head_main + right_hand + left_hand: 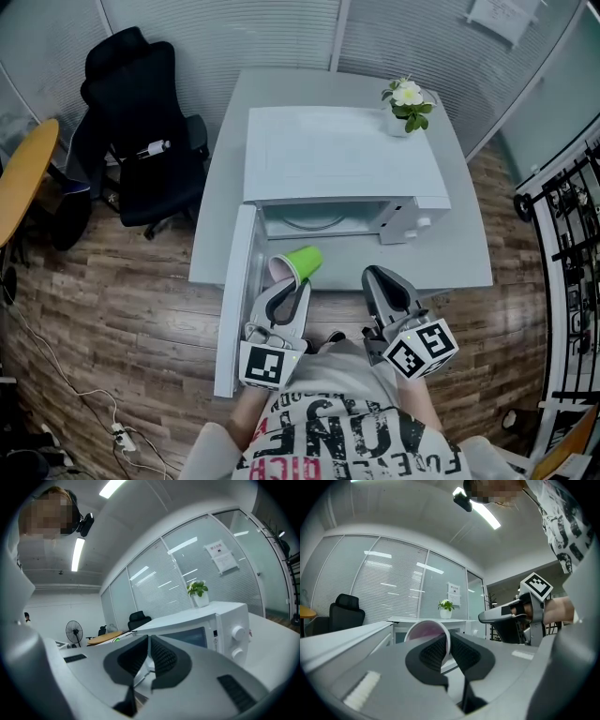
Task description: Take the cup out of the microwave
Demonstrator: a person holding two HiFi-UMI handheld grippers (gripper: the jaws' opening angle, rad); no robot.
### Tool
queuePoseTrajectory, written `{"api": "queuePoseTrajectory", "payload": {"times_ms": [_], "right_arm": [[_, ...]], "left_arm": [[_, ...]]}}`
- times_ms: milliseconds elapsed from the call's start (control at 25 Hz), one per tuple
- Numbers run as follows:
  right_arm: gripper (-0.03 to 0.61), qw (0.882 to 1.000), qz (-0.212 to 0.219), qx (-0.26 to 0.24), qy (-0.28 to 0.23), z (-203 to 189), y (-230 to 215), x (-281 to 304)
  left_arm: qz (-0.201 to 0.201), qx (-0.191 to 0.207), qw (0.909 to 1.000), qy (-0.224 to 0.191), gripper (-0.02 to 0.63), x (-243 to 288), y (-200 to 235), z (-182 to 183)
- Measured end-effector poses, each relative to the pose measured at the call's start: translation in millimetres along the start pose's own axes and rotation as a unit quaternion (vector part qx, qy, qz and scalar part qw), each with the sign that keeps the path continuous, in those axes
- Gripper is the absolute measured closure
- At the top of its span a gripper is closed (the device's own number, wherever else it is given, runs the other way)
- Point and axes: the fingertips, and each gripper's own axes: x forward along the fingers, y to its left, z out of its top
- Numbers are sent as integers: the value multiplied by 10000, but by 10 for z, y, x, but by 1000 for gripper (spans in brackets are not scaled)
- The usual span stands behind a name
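Head view: microwave point(337, 155) stands on a grey table point(459, 253), its door point(234, 309) swung wide open to the left, cavity exposed. Green cup point(302, 262) is outside the cavity, just in front of the opening and beside the door, lying on its side in the air with its pink inside turned toward the person. Left gripper point(292, 286) holds it at the rim.

Left gripper view: left gripper point(449, 641) has its pads pinching the cup point(426, 632) wall, one pad inside the mouth, one outside. Right gripper point(483, 617) shows at the right, level, apart from the cup.

Right gripper view: right gripper point(148, 641) has its jaws pressed together with nothing between them; the microwave point(206, 630) front with its two knobs lies beyond.

Right gripper point(380, 277) in the head view sits over the table's near edge, right of the cup and clear of it. A potted plant point(408, 103) stands on the microwave's top at its far right corner. A black chair point(141, 122) stands left of the table.
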Motion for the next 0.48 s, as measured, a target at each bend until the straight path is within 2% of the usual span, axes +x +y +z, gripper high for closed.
{"api": "queuePoseTrajectory", "payload": {"times_ms": [480], "right_arm": [[554, 10000, 34, 14, 18, -1, 48, 21]], "left_arm": [[-26, -96, 9999, 13, 574, -16, 3, -7]]}}
